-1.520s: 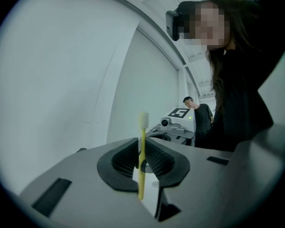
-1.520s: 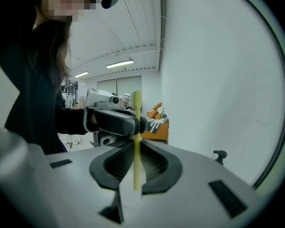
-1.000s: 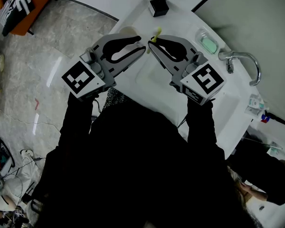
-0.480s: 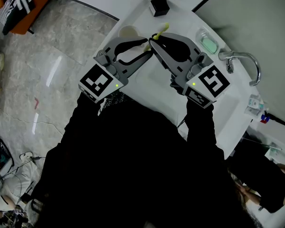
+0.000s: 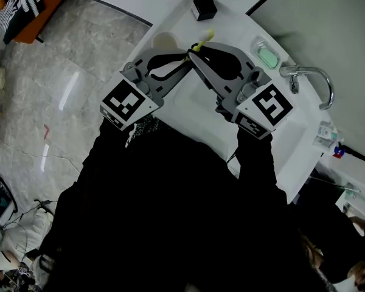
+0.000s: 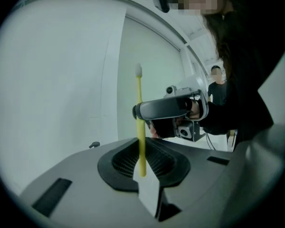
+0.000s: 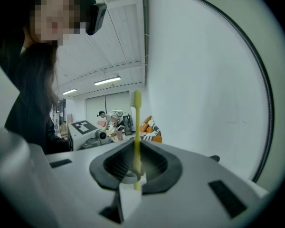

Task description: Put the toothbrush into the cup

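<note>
A yellow toothbrush (image 5: 202, 39) stands upright over the white washbasin counter (image 5: 231, 26), between the tips of both grippers. My right gripper (image 5: 194, 52) is shut on its lower handle; in the right gripper view the toothbrush (image 7: 137, 127) rises from the right gripper (image 7: 136, 180). My left gripper (image 5: 187, 58) meets it from the left. Its jaws have just been closing and now pinch the bottom of the toothbrush (image 6: 139, 91) at the left gripper's (image 6: 142, 174) tips. A pale cup (image 5: 164, 41) sits on the counter just left of the tips.
A black holder (image 5: 202, 8) stands at the counter's far end. A green soap dish (image 5: 267, 57) and a chrome faucet (image 5: 308, 76) are to the right, with the sink basin (image 5: 198, 105) under the grippers. Marble floor (image 5: 61, 96) lies left of the counter.
The left gripper has moved right toward the right gripper and its jaws have come together round the toothbrush. The toothbrush head now pokes up higher above the tips.
</note>
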{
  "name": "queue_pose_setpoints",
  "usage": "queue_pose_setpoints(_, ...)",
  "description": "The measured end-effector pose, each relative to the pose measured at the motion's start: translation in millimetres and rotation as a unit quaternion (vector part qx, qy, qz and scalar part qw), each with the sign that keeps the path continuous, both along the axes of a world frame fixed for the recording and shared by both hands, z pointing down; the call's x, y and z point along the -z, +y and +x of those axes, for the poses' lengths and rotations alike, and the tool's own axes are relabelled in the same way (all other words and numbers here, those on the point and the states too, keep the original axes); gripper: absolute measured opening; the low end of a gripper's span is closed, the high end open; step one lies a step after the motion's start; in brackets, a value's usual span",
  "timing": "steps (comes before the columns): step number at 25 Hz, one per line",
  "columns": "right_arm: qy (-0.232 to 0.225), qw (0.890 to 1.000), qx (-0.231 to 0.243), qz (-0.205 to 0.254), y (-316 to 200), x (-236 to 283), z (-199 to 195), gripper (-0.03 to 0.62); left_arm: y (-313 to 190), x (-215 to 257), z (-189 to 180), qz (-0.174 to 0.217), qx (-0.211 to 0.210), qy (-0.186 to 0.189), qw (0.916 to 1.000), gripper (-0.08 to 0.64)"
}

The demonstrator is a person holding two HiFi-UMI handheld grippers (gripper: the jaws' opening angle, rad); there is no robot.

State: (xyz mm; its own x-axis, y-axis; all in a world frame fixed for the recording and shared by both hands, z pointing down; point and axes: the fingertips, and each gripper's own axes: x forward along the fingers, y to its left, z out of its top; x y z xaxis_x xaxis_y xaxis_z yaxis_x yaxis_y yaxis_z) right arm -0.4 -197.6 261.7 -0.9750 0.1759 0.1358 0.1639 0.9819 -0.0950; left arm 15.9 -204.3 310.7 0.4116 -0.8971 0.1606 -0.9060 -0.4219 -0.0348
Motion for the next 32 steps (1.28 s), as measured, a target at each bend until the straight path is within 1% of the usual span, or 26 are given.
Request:
queue_pose_setpoints(2,0.002,1.000,0.000,-0.001,0,-1,-1,0.048,0,-1,-2,-0.006,-0.001,0.010,0.9999,0.046)
queue_pose_setpoints(6,0.000,1.000,0.002,0.005,1,-1,-4,0.048,1,-2,-5,-0.011,0.000,0.009,0.9999,0.044)
queue_pose_setpoints(10,-0.005,1.000,0.012,0.018,5,2,-5,0.048,2,0,-4,-0.011,-0.009,0.019,0.9997,0.044)
queue_pose_setpoints(12,-0.010,0.999,0.029,0.026,8,5,-3,0.049,4,0,0,-0.011,-0.025,0.020,0.9994,0.044)
queue_pose_setpoints(14,-0.012,0.998,0.057,0.035,13,9,1,0.049,6,-1,4,-0.012,-0.042,0.024,0.9988,0.044)
queue_pose_setpoints(17,-0.008,0.994,0.095,0.046,17,13,7,0.052,8,-1,6,-0.012,-0.062,0.040,0.9972,0.044)
queue_pose_setpoints(19,-0.009,0.993,0.104,0.048,15,13,10,0.052,9,0,7,-0.011,-0.071,0.051,0.9961,0.044)
queue_pose_setpoints(22,-0.012,0.993,0.103,0.049,13,13,11,0.052,9,-1,7,-0.012,-0.075,0.058,0.9954,0.044)
queue_pose_setpoints(28,-0.015,0.994,0.097,0.045,12,11,11,0.052,9,-1,7,-0.015,-0.078,0.053,0.9954,0.044)
queue_pose_setpoints(32,-0.010,0.995,0.091,0.040,10,11,10,0.051,9,-2,6,-0.012,-0.067,0.053,0.9963,0.044)
